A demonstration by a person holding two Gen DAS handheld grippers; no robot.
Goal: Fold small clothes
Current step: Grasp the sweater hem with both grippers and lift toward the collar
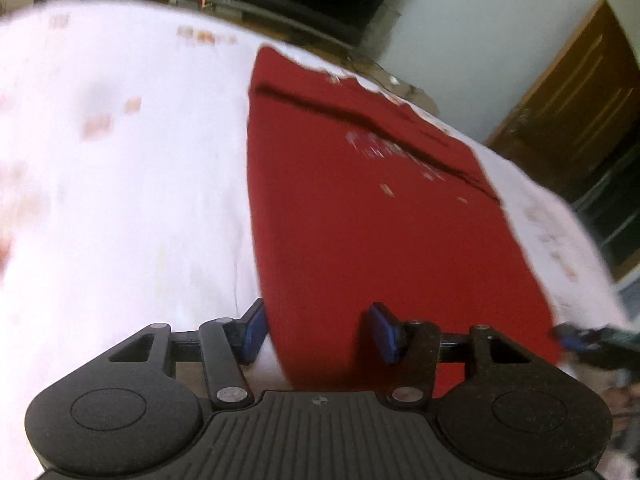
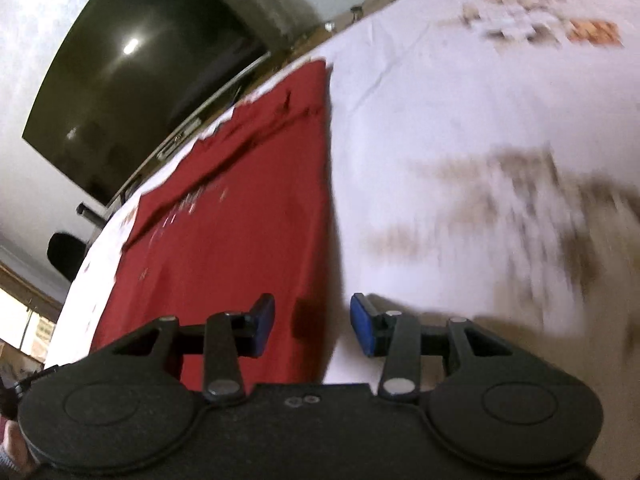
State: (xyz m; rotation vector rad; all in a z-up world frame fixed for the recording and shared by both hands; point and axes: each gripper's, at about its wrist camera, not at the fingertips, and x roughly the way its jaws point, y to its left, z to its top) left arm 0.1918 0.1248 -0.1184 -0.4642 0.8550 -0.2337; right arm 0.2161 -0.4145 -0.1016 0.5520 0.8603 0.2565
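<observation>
White bedsheet (image 1: 120, 200) surrounds red garment (image 1: 360, 220); both tongs (image 1: 316, 332) (image 2: 312, 330) gape, straddling its edges.

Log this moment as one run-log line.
step: approach near hem | garment: red shirt flat on white sheet | left tool: open, empty | right tool: open, empty

A white printed sheet (image 1: 120, 184) covers the bed. A red shirt (image 1: 360, 220) lies flat on it, stretching from the near edge to the far one.
</observation>
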